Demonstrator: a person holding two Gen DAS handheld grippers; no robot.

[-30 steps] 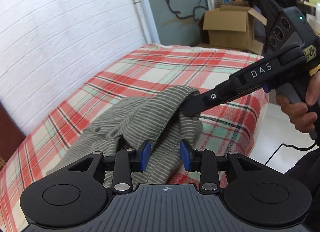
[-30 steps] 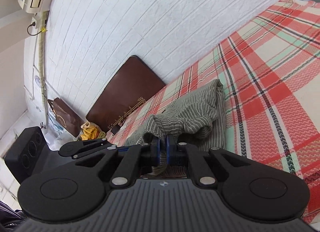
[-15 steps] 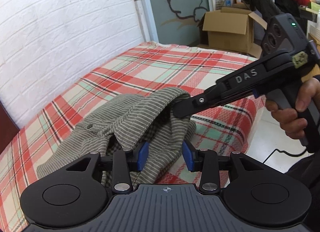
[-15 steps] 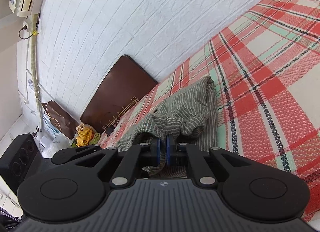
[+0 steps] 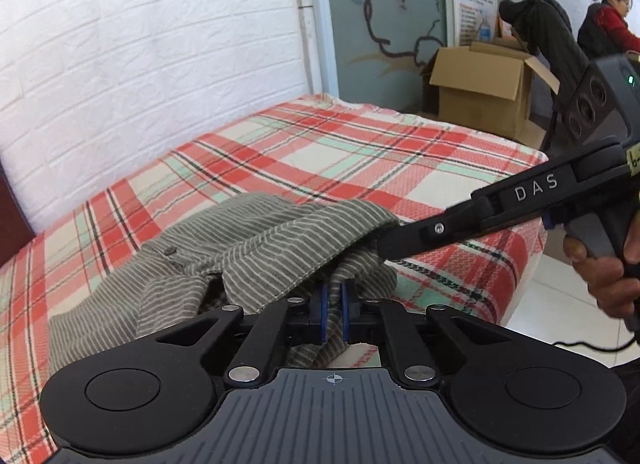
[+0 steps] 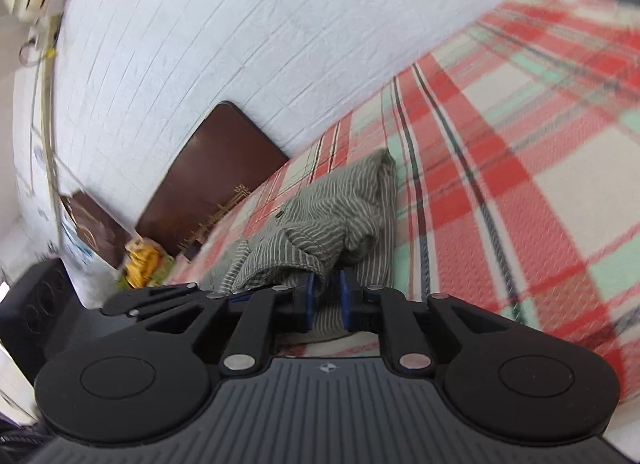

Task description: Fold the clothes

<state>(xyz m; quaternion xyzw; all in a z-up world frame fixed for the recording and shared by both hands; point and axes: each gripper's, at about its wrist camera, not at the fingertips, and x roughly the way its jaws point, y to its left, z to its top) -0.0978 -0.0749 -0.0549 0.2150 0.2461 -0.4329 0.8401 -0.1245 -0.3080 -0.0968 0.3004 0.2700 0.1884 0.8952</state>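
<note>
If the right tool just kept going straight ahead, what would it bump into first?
The striped grey garment. The right tool is opening with that cloth between its pads, and the bunched folds sit directly ahead on the plaid bed cover.

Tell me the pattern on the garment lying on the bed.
Grey-green with thin pale stripes; the garment shows best in the left wrist view.

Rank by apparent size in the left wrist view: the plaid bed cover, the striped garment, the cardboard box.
1. plaid bed cover
2. striped garment, nearer the camera
3. cardboard box, farther away, so its true size is unsure
</note>
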